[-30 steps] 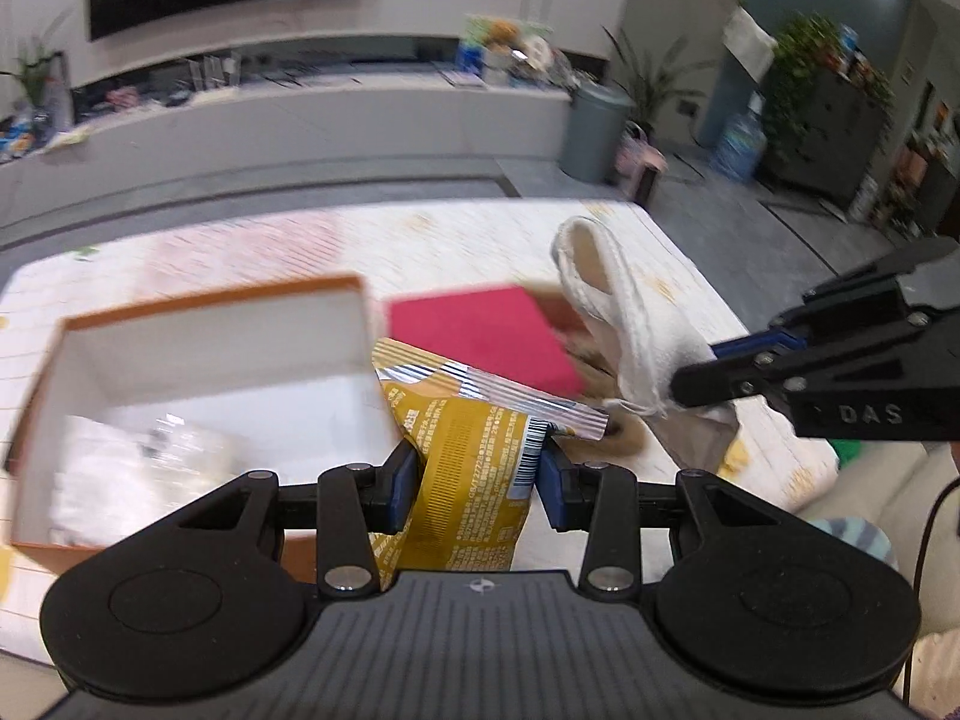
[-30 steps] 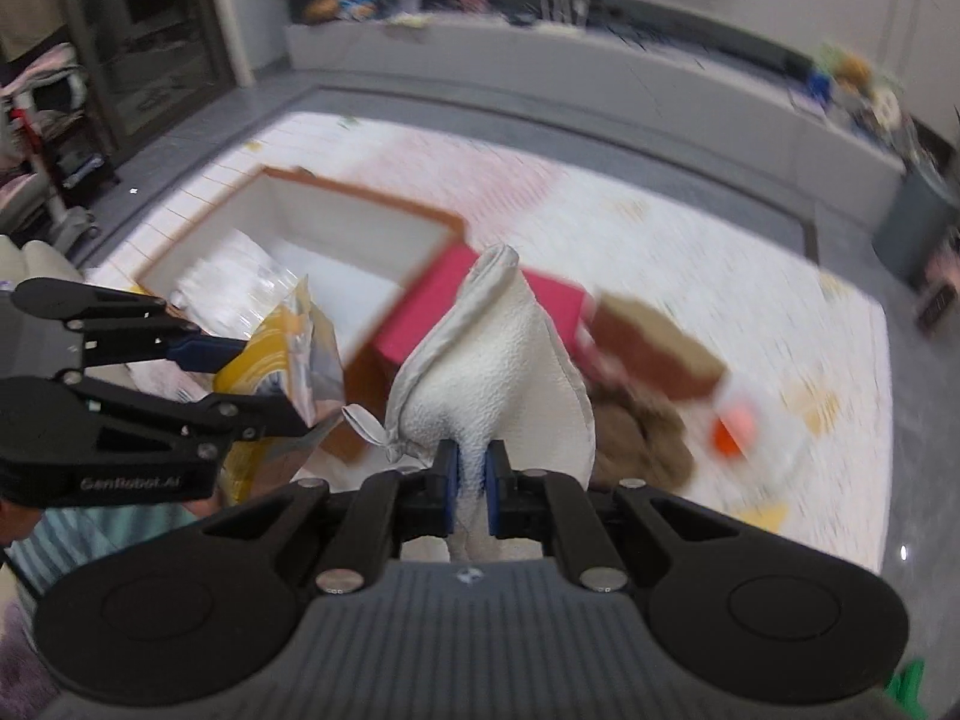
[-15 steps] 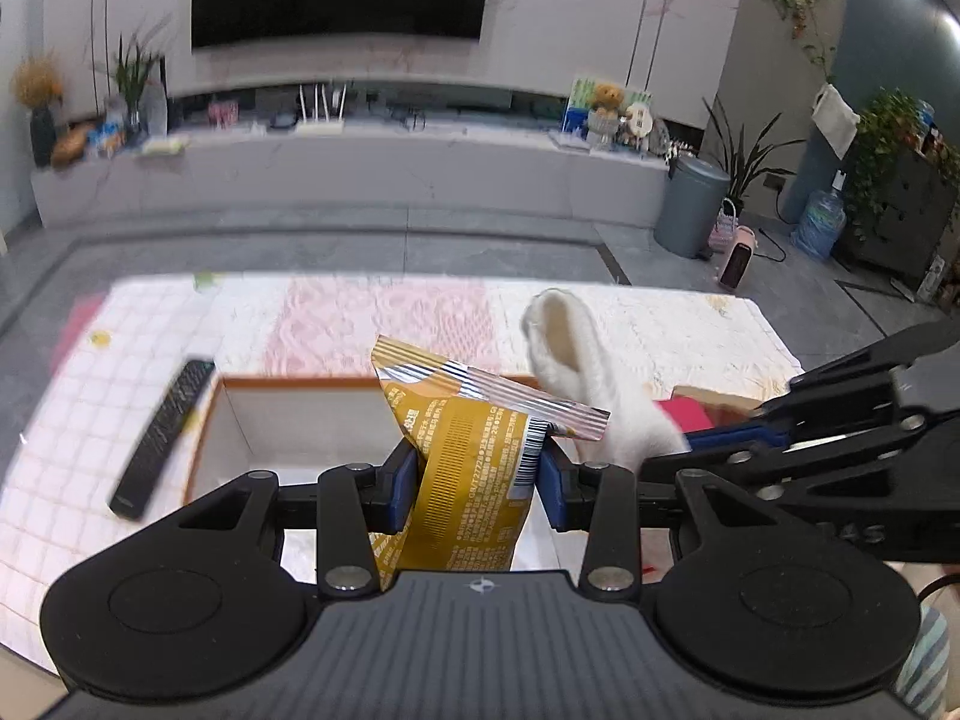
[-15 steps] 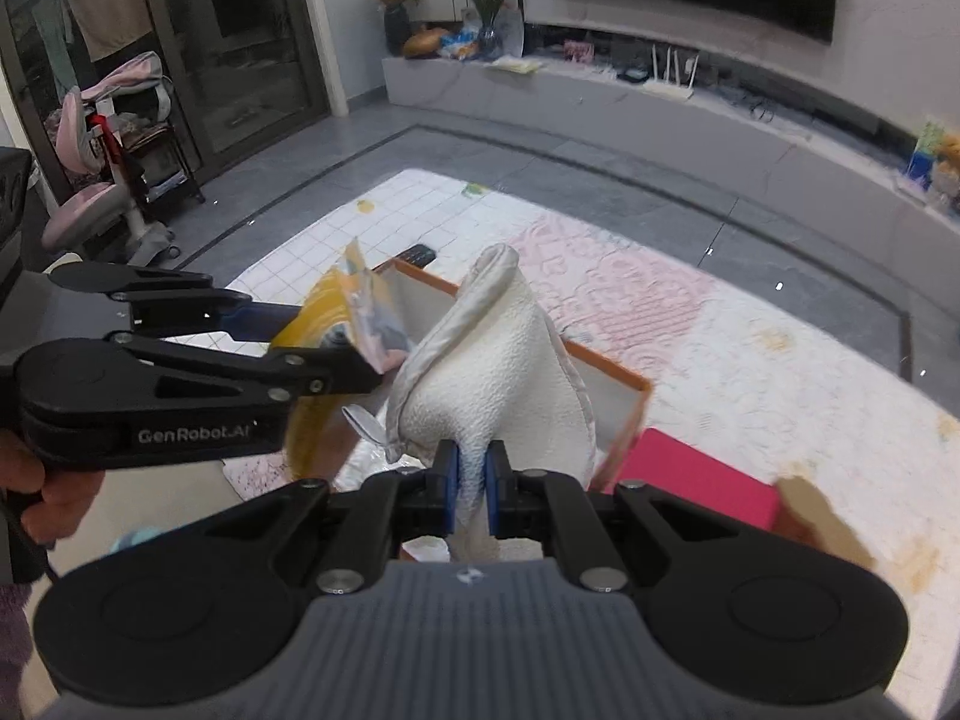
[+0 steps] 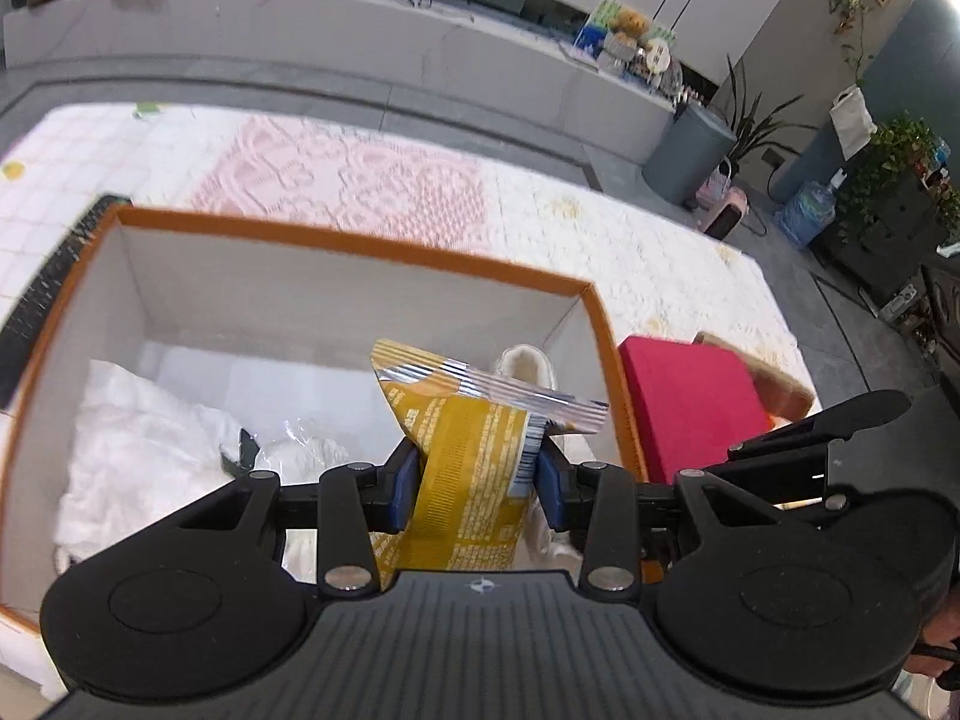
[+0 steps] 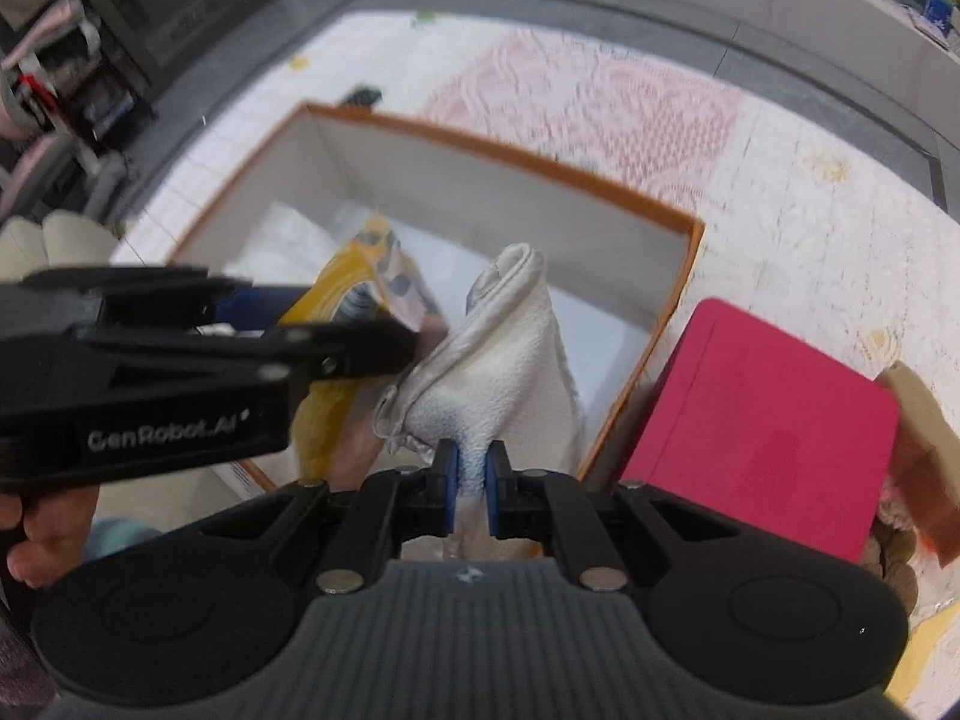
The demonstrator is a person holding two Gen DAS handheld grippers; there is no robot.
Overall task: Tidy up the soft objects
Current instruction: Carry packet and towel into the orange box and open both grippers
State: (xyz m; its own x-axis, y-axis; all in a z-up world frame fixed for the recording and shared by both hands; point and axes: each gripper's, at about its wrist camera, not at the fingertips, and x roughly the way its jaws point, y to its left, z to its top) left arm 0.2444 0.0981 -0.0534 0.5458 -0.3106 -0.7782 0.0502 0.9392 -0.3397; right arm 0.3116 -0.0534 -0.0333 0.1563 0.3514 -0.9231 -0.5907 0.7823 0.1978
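My left gripper (image 5: 478,483) is shut on a yellow snack bag (image 5: 468,450) and holds it over the near right part of an orange-rimmed white box (image 5: 336,249). My right gripper (image 6: 471,489) is shut on a white towel (image 6: 510,360), held over the box's near right corner (image 6: 690,228). The towel's top shows behind the bag in the left wrist view (image 5: 525,363). The bag and left gripper show in the right wrist view (image 6: 354,288). White cloth and clear plastic (image 5: 156,438) lie in the box.
A red book-like block (image 5: 690,402) lies right of the box, with a brown object (image 6: 918,438) beside it. A black remote (image 5: 42,294) lies left of the box. The table carries a white and pink lace cloth (image 5: 360,180).
Both grippers have tipped down and moved over the box, carrying the bag and the towel with them. The box interior now fills the views.
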